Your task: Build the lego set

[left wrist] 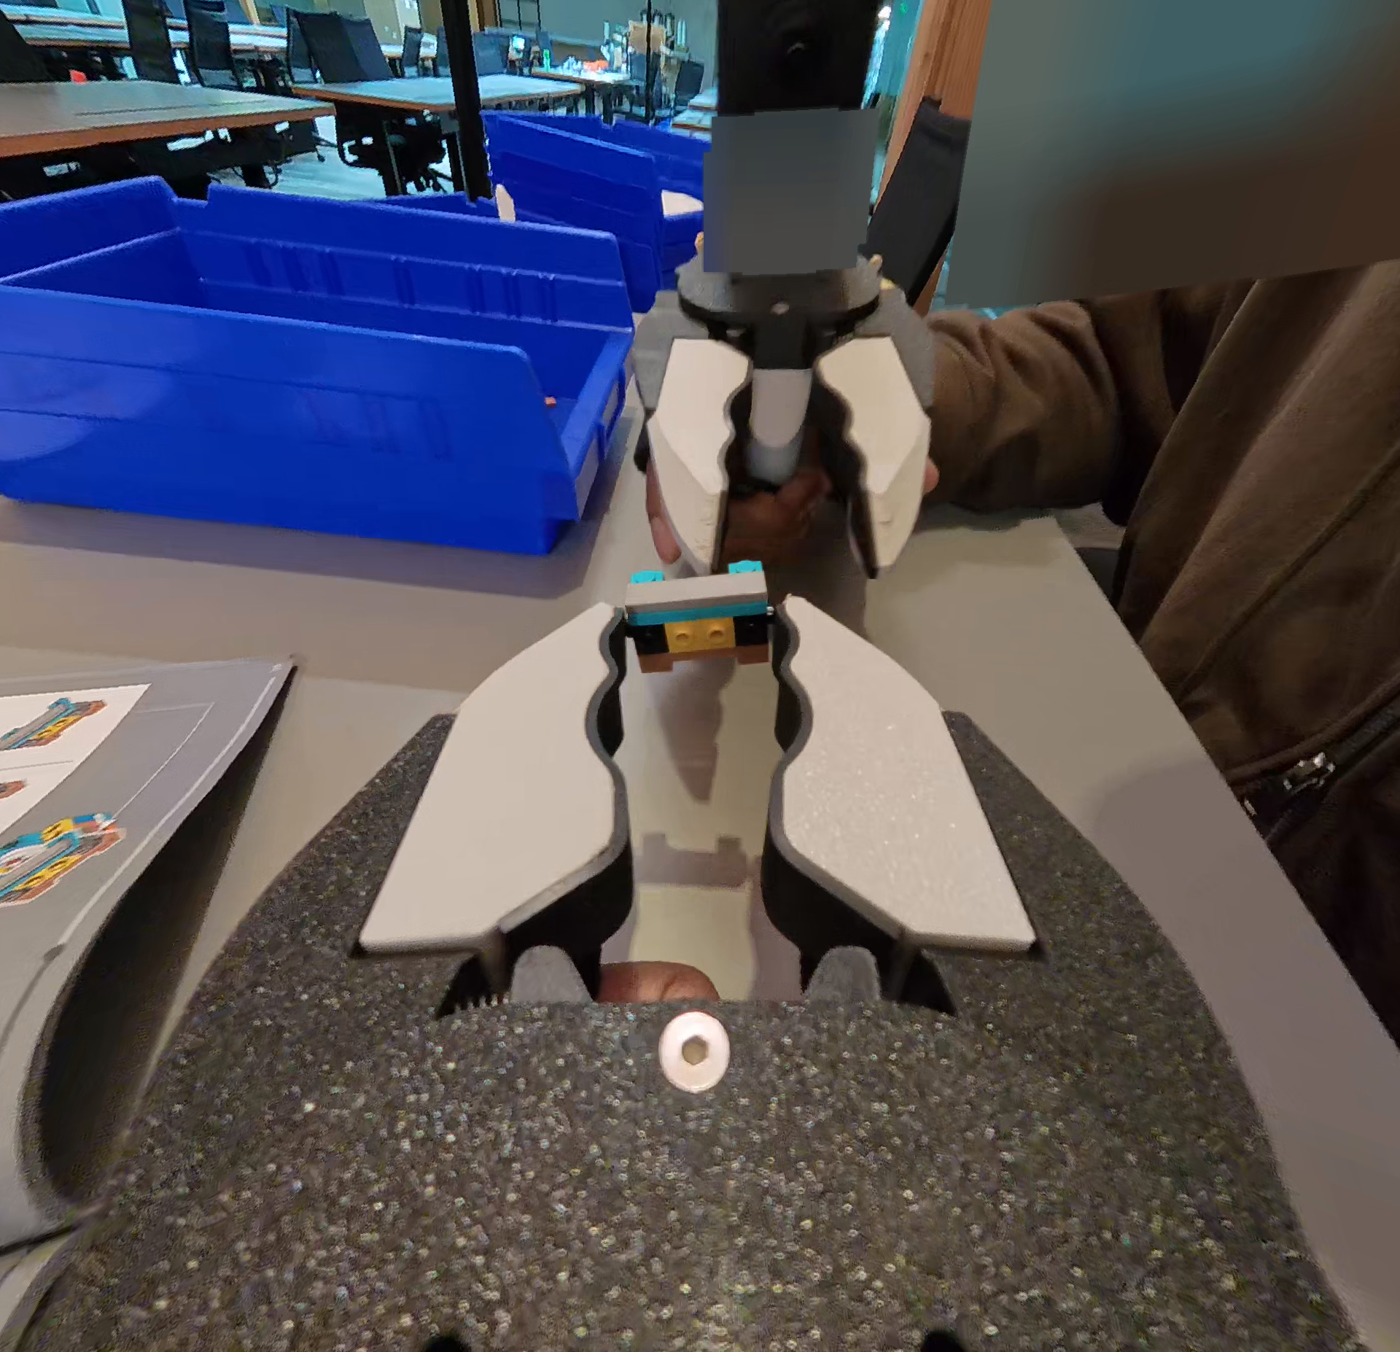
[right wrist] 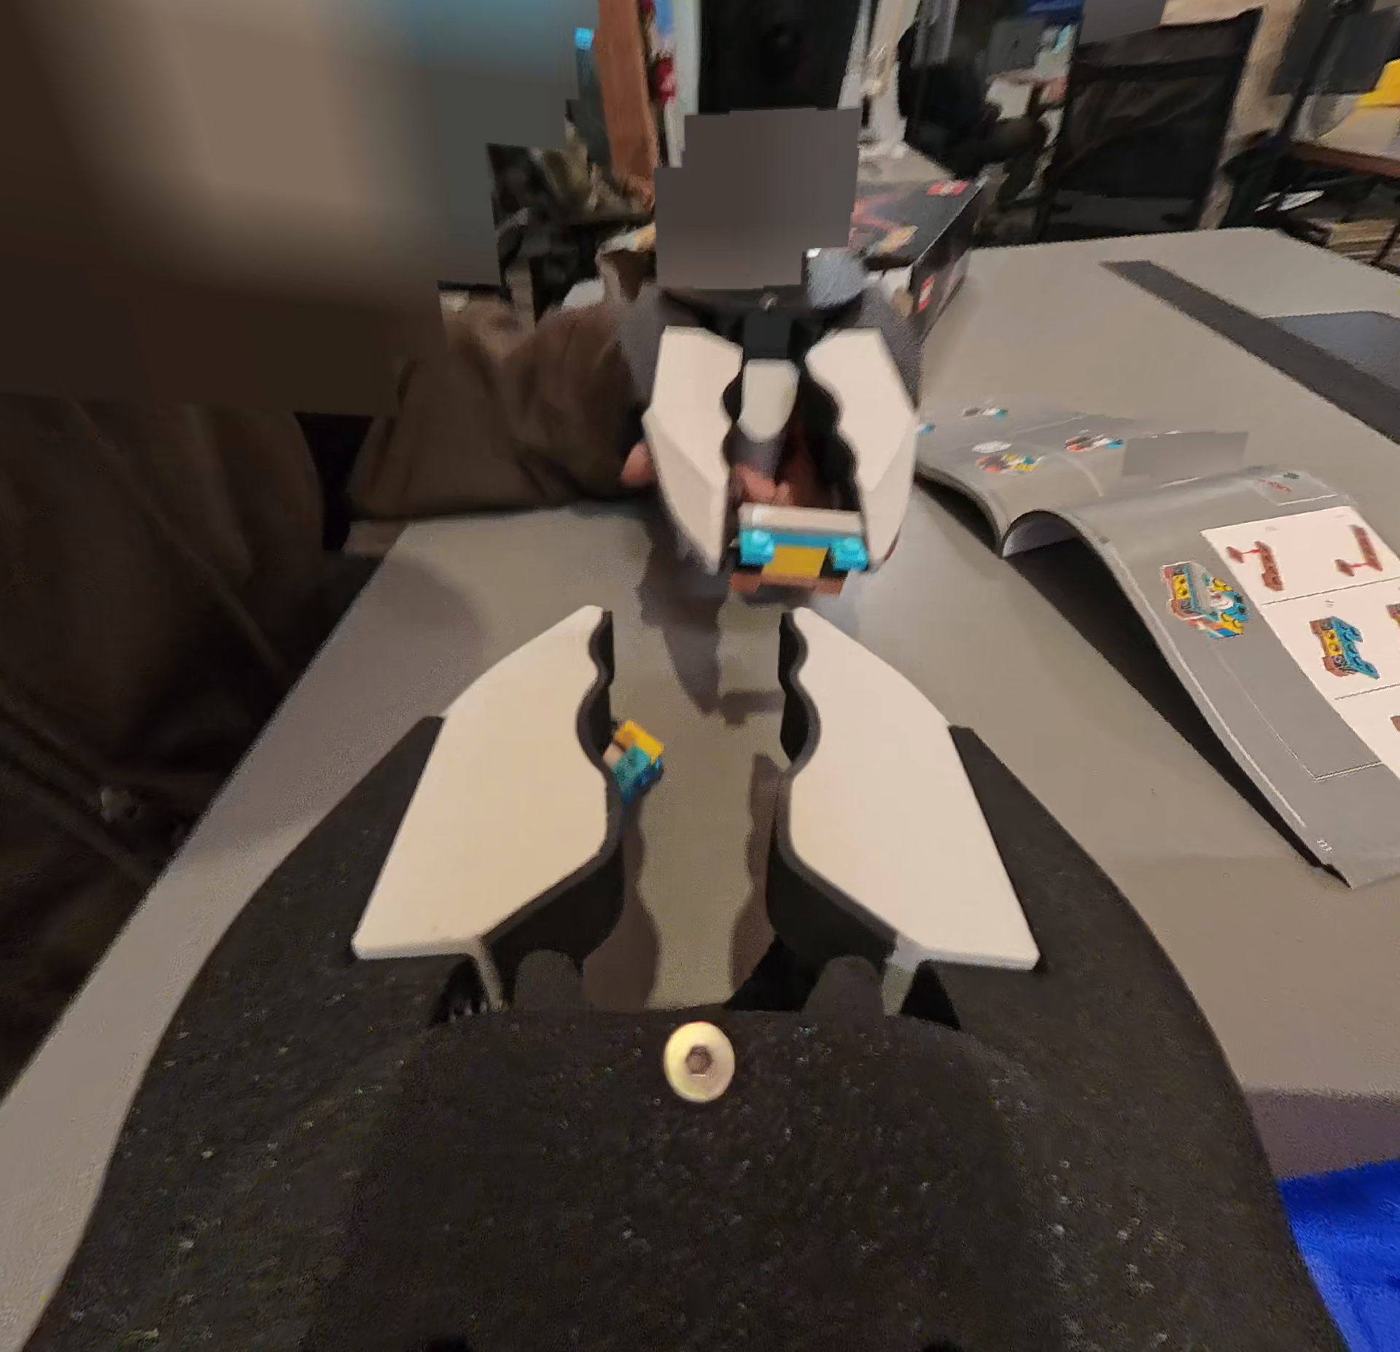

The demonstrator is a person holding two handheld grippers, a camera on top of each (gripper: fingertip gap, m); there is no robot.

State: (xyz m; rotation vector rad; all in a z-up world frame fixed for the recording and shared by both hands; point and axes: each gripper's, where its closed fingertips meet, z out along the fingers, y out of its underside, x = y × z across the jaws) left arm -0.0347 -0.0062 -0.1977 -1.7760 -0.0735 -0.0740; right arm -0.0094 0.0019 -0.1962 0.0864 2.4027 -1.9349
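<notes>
Small lego assembly point(left wrist: 697, 630): grey, teal, yellow, brown; pinched by its short ends at tips of left gripper point(left wrist: 701, 634), above grey table point(left wrist: 985, 672). Probably light, rigid, smooth-sided; liable to pop apart. Best held by ends. Right gripper point(right wrist: 697, 634): parted, gripping nothing; loose brick cluster point(right wrist: 635, 766) lying between fingers.

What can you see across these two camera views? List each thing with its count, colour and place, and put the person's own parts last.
lego assembly: one, grey, teal, yellow, black and brown, held between the left fingers above the table.
small lego piece: one, yellow and teal, beside one of the right fingers.
instruction booklet: one, grey, open on the table.
storage bins: several, blue, at the table's far side.
lego box: one, dark, far end of table.
table: one, grey.
left gripper: one, white fingers.
right gripper: one, white fingers, apart.
sleeve: brown.
</notes>
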